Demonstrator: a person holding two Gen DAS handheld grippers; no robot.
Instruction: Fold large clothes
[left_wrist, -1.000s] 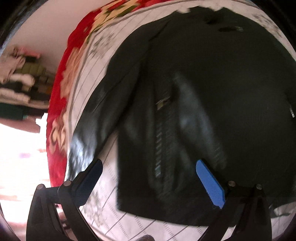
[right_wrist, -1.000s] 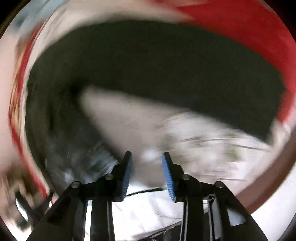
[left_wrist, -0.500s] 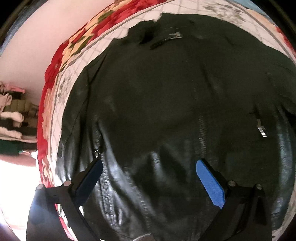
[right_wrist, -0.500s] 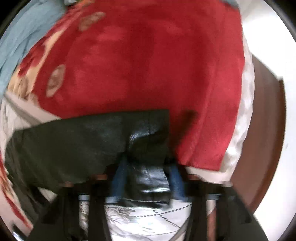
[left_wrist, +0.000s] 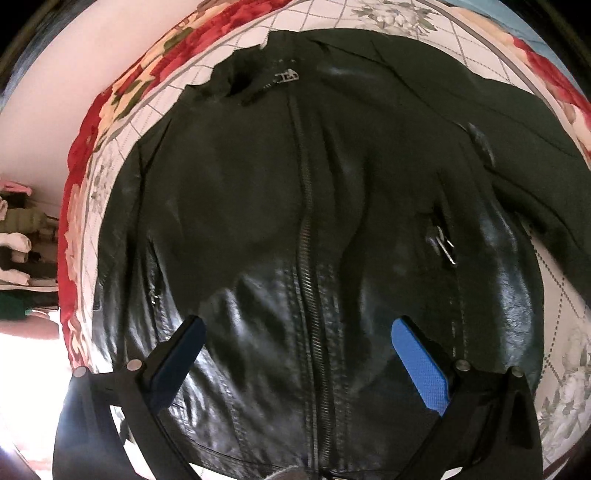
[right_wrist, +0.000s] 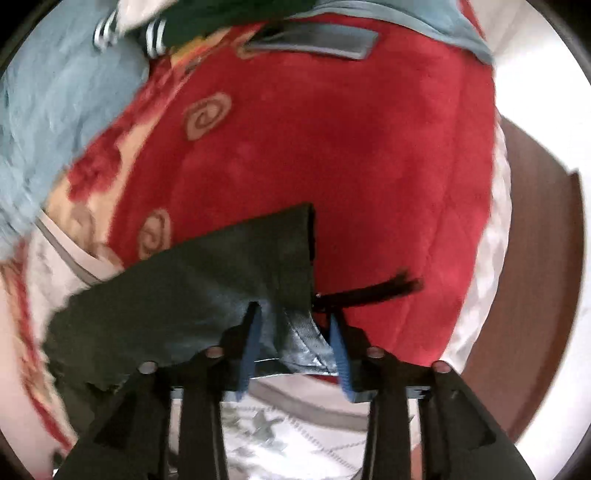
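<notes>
A: What lies under the left tongs (left_wrist: 295, 354)?

B: A black leather jacket (left_wrist: 303, 206), spread front-up on a bed (left_wrist: 402, 16) with a white floral quilt and a red blanket border (left_wrist: 77, 177). Its centre zip (left_wrist: 308, 258) runs from the near hem to the far collar. The left tongs hover above the near hem with their arms wide apart, holding nothing.

A: And to the right?

B: The jacket's right sleeve (right_wrist: 207, 280) reaches out over the red blanket (right_wrist: 332, 155). The right tongs (right_wrist: 295, 343) straddle its cuff end; the jaws are opening, with the leather between them but no longer pinched.

A: How would it handle?

B: I judge it heavy and fairly stiff, with a glossy, probably slippery surface. It likely holds broad creases rather than draping softly. Seams, the hem band or a cuff look like the surest grips; flat panels could slide out. The zip pull (left_wrist: 443, 243) on the chest pocket may snag.
</notes>
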